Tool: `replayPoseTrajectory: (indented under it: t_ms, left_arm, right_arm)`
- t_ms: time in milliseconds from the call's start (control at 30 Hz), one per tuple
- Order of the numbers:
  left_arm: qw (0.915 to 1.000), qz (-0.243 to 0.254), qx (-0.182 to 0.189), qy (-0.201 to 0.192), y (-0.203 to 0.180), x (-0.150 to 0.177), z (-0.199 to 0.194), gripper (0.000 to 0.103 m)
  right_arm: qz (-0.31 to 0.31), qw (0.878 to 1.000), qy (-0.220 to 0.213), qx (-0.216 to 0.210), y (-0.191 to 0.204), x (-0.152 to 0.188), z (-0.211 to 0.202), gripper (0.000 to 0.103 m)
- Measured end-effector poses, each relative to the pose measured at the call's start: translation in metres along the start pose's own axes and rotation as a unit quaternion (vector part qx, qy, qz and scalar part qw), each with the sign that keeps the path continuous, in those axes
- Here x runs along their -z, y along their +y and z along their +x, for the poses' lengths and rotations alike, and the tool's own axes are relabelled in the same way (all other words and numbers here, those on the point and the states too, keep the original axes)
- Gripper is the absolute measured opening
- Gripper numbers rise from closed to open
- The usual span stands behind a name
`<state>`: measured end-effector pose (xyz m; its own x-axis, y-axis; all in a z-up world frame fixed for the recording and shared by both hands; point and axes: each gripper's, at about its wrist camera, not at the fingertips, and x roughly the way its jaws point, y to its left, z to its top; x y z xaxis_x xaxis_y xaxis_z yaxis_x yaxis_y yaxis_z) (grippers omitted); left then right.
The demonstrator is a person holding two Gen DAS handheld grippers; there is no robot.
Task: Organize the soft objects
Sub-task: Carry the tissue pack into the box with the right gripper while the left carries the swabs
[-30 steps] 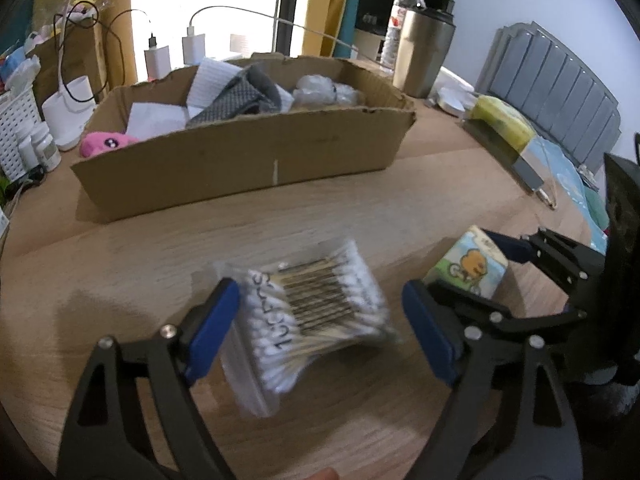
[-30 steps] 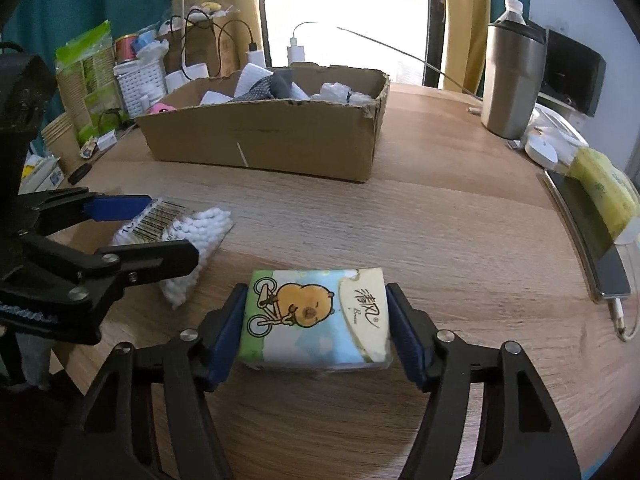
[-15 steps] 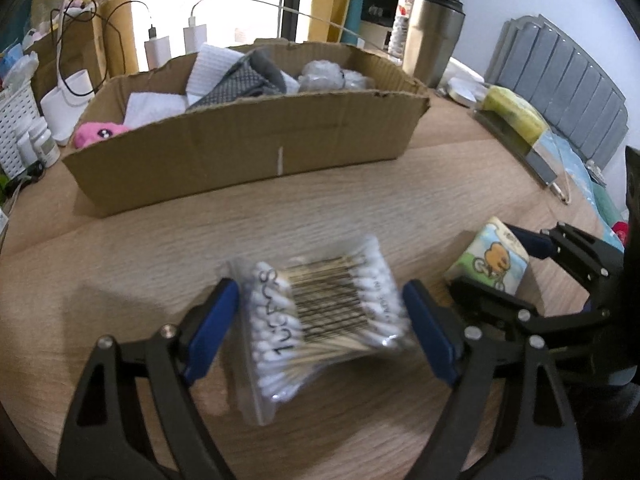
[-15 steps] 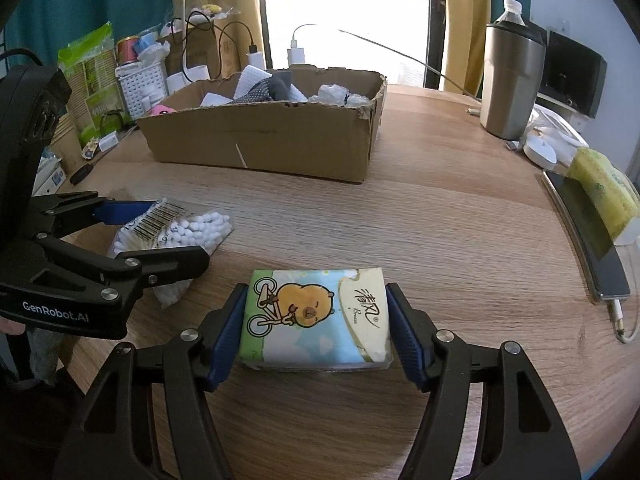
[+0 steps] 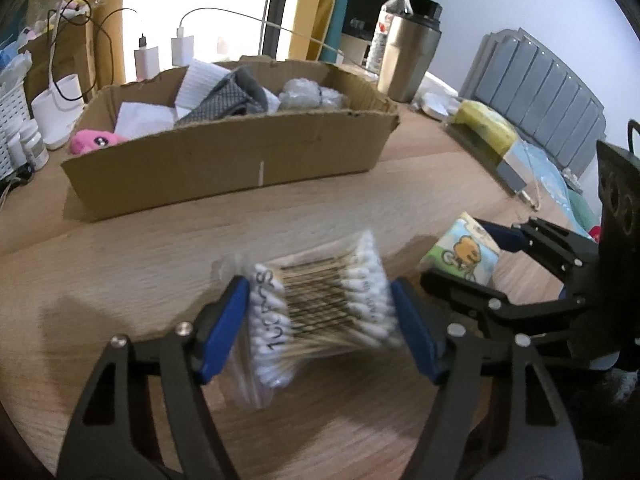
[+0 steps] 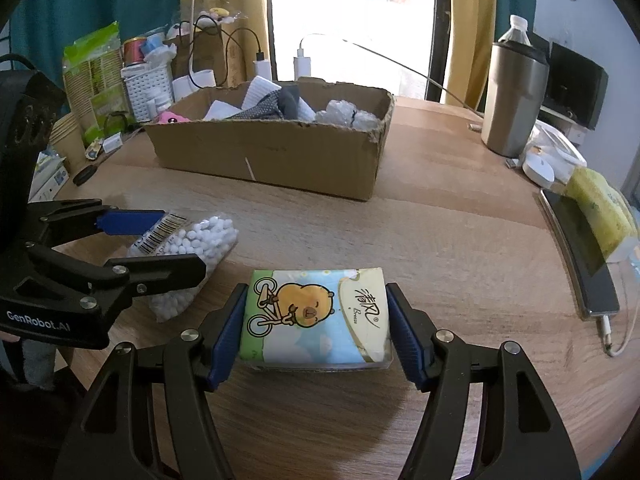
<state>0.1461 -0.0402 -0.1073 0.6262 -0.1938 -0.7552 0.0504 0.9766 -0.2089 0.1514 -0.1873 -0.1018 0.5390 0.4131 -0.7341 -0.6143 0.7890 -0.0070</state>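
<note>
Cotton swab bag [image 5: 320, 312], perhaps newly touched, between closing left hand-held gripper [image 5: 320, 324] pads.

Left black two-finger gripper [image 5: 320, 320] angled downward toward the table, blue-padded fingers [image 5: 222, 330] closing on either side of the clear plastic bag of white cotton swabs [image 5: 320, 308], pads right at the bag's two ends. Right black two-finger gripper [image 6: 316, 328] likewise tilted down, blue pads pressed flat against both short sides of the soft tissue pack printed with a cartoon bear on a bicycle [image 6: 316, 320], holding it squarely between the fingers [image 6: 226, 332]. Side by side and close together, left gripper just to the left of the right one, tips near each other but apart.
</note>
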Motion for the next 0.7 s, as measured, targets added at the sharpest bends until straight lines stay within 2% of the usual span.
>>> replayPoseTrajectory:
  t_ms: [700]
  left_arm:
    - [0.9974,-0.025,-0.001,-0.067,0.019,-0.007,-0.054,0.073]
  right_arm:
    - [-0.027,0.999,-0.026,0.002,0.015,-0.025,-0.016,0.069]
